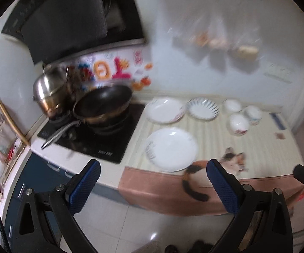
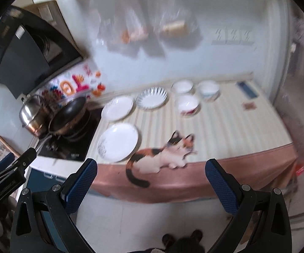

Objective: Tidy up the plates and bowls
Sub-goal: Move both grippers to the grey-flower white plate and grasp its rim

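On a striped counter cloth (image 1: pixel 215 143) lie a near white plate (image 1: pixel 172 148), a far white plate (image 1: pixel 165 110) and a blue-striped dish (image 1: pixel 202 108). Three white bowls (image 1: pixel 239 124) stand to the right. The same near plate (image 2: pixel 118 142), far plate (image 2: pixel 118 108), striped dish (image 2: pixel 152 99) and bowls (image 2: pixel 187 105) show in the right wrist view. My left gripper (image 1: pixel 153 168) is open and empty, held back over the floor before the counter. My right gripper (image 2: pixel 151 167) is open and empty, also short of the counter edge.
A black hob (image 1: pixel 93 139) to the left carries a dark frying pan (image 1: pixel 103 103) and a steel pot (image 1: pixel 50 88), under a range hood (image 1: pixel 71 19). A cat picture (image 2: pixel 162 156) marks the cloth's front. Bags (image 1: pixel 225 44) hang on the wall. The cloth's right part is bare.
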A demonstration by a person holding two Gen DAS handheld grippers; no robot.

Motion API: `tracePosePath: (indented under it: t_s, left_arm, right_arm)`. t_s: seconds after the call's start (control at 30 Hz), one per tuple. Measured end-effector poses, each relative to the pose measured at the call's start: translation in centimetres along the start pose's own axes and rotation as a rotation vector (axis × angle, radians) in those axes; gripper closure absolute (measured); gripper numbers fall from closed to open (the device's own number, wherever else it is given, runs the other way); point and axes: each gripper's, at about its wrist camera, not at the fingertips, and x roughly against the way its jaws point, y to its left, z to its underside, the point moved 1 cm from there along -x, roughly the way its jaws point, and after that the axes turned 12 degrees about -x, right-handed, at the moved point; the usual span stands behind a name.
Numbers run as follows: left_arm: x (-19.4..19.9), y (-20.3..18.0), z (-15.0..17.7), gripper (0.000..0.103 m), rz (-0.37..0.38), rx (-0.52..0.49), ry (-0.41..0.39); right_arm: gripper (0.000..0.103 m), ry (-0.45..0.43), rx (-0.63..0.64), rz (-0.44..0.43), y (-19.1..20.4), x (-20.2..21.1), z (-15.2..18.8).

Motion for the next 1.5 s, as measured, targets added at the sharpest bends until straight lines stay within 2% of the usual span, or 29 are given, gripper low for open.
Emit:
tracePosePath:
  t_s: [0.13,0.33,0.6,0.7,0.77,0.83,0.87,0.9,1.03,1.17,1.5]
  left_arm:
    - [-6.2,1.2,-0.1,0.000,0.022,0.028,0.080]
    - [-16.3,2.1,-0.5,0.000,0.039,0.045,0.200]
    - [-29.6,2.8,-1.0,0.002,0.144,0.115,0.388]
    - [-33.4,2.9,-0.7,0.007,0.181,0.131,0.449]
    - [-35.5,2.9,-0.3,0.015,0.207,0.142,0.483]
    - [-36.9,2.9,0.0,0.031,0.222,0.144,0.509]
    - [-37.3,2.9,0.1,0.034,0.232,0.147,0.518]
    - [-37.8,3.0,0.2,0.038,0.242,0.152,0.522]
    - [-38.8,3.2,0.5,0.062,0.287,0.181,0.530]
    - [-38.8,3.4,0.6,0.063,0.287,0.195,0.517]
    - [-38.8,1.8,-0.5,0.063,0.277,0.166,0.497]
  right_arm:
    - [0.000,0.084,0.031,0.023,0.8,-8.0,-0.5]
    - [0.000,0.240,0.033,-0.047,2.2,-20.3,-2.3]
    - [0.000,0.449,0.045,-0.097,4.0,-36.9,-4.5]
    - [0.006,0.517,0.020,-0.132,4.2,-42.2,-4.6]
    - [0.019,0.546,0.023,-0.127,4.3,-44.0,-4.4]
    - [0.027,0.578,0.023,-0.147,4.7,-46.0,-4.4]
    - [0.033,0.593,0.023,-0.164,4.9,-46.9,-4.3]
    - [0.035,0.602,0.026,-0.176,5.1,-47.5,-4.3]
    - [0.056,0.630,0.039,-0.216,6.0,-48.6,-3.7]
    - [0.068,0.639,0.050,-0.192,6.2,-49.6,-3.4]
    - [0.072,0.630,0.030,-0.180,4.9,-48.9,-3.8]
